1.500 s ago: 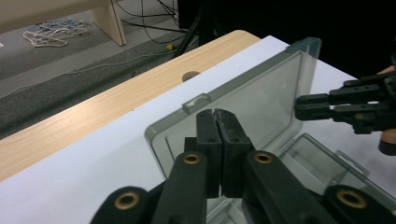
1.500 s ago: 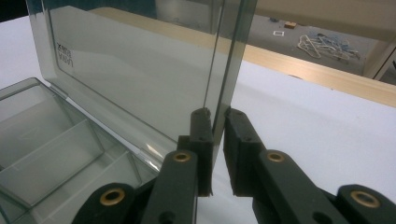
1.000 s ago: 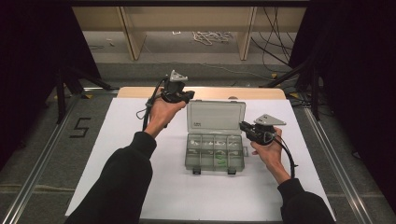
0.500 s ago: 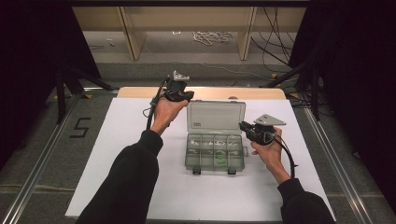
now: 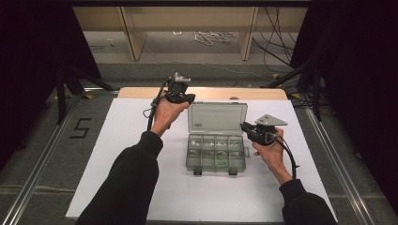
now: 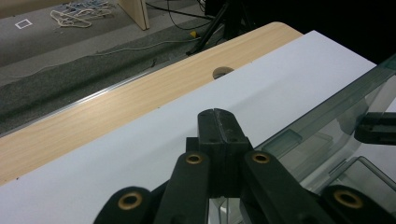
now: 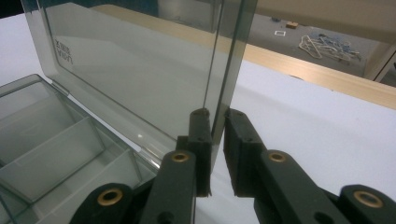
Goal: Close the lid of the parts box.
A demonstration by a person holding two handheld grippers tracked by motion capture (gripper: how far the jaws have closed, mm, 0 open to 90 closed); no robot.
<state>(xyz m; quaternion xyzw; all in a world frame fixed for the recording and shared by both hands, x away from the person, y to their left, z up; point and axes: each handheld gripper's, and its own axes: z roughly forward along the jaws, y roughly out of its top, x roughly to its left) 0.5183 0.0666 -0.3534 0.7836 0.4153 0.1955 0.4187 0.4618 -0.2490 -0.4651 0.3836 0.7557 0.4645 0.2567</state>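
A clear grey compartment box [image 5: 216, 157] lies on the white sheet with its lid [image 5: 218, 117] standing upright. Small parts lie in several of its compartments. My left gripper [image 5: 190, 98] is shut with nothing in it, just left of the lid's top left corner; in the left gripper view its jaws [image 6: 217, 116] meet, with the lid [image 6: 327, 121] to their right. My right gripper [image 5: 244, 126] is at the lid's right edge. In the right gripper view its jaws [image 7: 217, 114] are closed on the lid's side rim [image 7: 140, 70], with the box base [image 7: 46, 140] to the left.
The white sheet [image 5: 141, 117] covers most of a wooden table; a bare wooden strip [image 5: 141, 92] with a round hole [image 6: 222, 72] runs along the far edge. Metal rails [image 5: 42, 154] flank the table. Cables [image 5: 211, 36] and stand legs lie on the floor beyond.
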